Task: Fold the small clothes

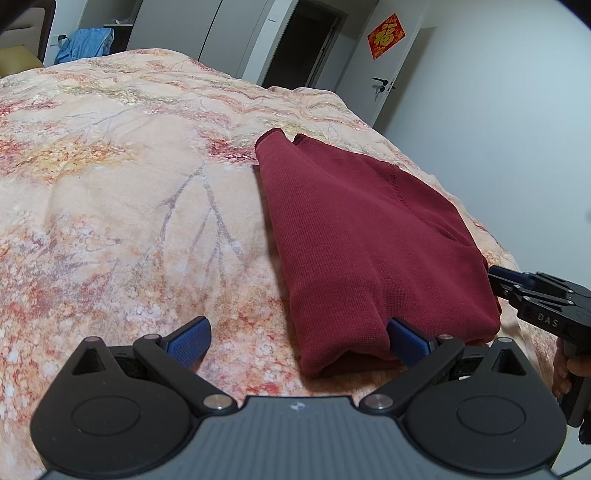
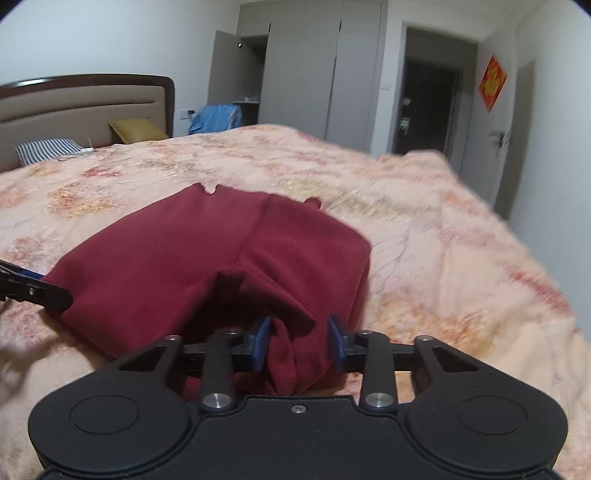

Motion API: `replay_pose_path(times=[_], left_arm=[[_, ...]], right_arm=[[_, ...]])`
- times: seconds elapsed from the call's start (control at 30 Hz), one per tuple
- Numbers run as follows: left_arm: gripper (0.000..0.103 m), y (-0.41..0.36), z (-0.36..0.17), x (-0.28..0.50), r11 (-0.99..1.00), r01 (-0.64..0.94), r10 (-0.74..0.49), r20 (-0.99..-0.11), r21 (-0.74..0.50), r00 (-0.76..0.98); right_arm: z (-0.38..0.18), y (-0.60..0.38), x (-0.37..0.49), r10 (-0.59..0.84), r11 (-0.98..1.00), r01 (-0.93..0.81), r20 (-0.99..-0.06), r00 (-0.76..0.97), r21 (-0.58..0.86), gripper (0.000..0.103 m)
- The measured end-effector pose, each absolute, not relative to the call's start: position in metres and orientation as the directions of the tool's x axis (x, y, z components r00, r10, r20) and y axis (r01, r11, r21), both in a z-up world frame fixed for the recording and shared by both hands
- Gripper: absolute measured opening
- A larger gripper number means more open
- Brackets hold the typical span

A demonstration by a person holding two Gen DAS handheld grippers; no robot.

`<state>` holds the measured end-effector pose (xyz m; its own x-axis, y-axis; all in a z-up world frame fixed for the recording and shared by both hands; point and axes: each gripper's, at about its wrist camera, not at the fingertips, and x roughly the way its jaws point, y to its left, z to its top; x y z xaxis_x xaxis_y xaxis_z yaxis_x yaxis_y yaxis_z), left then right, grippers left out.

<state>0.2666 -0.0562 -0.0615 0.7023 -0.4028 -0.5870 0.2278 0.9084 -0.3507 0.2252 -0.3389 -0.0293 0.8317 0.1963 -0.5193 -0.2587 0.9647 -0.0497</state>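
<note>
Garment: a dark red knit garment (image 1: 369, 236), folded into a long block, lies on the bed (image 1: 129, 206); in the left wrist view it stretches away ahead of the jaws, offset to their right side, with its near folded end just at the jaws.

Left gripper (image 1: 299, 339): its jaws stand wide apart and low over the bed; the right blue pad (image 1: 406, 339) touches the garment's near end, the left pad (image 1: 190, 339) sits over bare quilt, and nothing is held between them.

Right gripper (image 2: 301, 343): its jaws are partly closed, with a bunched fold of the red cloth (image 2: 291, 354) between the two blue pads; the cloth rises into a hump just ahead of the jaws. Whether the pads press it firmly is hard to tell.

Hand pose: in the left wrist view the right gripper reaches in from the right edge to the garment's side, with part of the person's hand (image 1: 565, 365) on its handle.

Around: a floral peach quilt (image 2: 443, 229) covers the bed; beyond the jaws stand a headboard (image 2: 85, 99), a yellow pillow (image 2: 135, 129), a striped pillow (image 2: 46, 147), grey wardrobes (image 2: 314, 62), a blue cloth (image 2: 216, 118) and a red door decoration (image 1: 386, 35).

Hard to make out: the right wrist view is motion-blurred, especially the bed's right edge; the garment's type is unclear.
</note>
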Motion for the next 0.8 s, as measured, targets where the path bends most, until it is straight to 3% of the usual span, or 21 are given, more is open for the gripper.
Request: replay_pose_path(times=[0.07,0.17,0.3,0.37,0.5,0.67,0.8], left_arm=[[0.103,-0.056,-0.061,0.267,0.908,0.226,-0.402,-0.588,-0.352,0.701],[0.103,-0.057,-0.061,0.266,0.909,0.226,-0.401,-0.588,-0.351,0.703],[0.103,-0.057,-0.061,0.266,0.910,0.227,-0.399,-0.587,-0.346,0.704],[0.103,-0.057,-0.062,0.265,0.910,0.228,-0.399,-0.586,-0.346,0.705],[0.103,-0.056,-0.061,0.264,0.909,0.231,-0.404,-0.587,-0.348,0.701],[0.103,-0.053,-0.053,0.258,0.899,0.282,-0.432,-0.583,-0.334,0.688],[0.103,-0.044,-0.044,0.258,0.879,0.312,-0.472,-0.561,-0.361,0.681]], right_arm=[[-0.028,-0.340,0.222,0.206,0.961,-0.273,-0.521,0.828,-0.055,0.009],[-0.026,-0.322,0.200,0.148,0.928,-0.285,-0.468,0.871,-0.238,0.007],[-0.061,-0.271,0.164,0.018,0.652,-0.280,-0.354,0.935,-0.705,0.006],[-0.079,-0.261,0.159,-0.006,0.560,-0.278,-0.339,0.941,-0.781,0.006],[-0.067,-0.275,0.165,-0.007,0.705,-0.262,-0.376,0.926,-0.659,0.012],[-0.027,-0.319,0.173,0.103,0.924,-0.235,-0.398,0.912,-0.301,0.061],[-0.012,-0.351,0.189,0.150,0.985,-0.172,-0.368,0.918,-0.030,0.072]])
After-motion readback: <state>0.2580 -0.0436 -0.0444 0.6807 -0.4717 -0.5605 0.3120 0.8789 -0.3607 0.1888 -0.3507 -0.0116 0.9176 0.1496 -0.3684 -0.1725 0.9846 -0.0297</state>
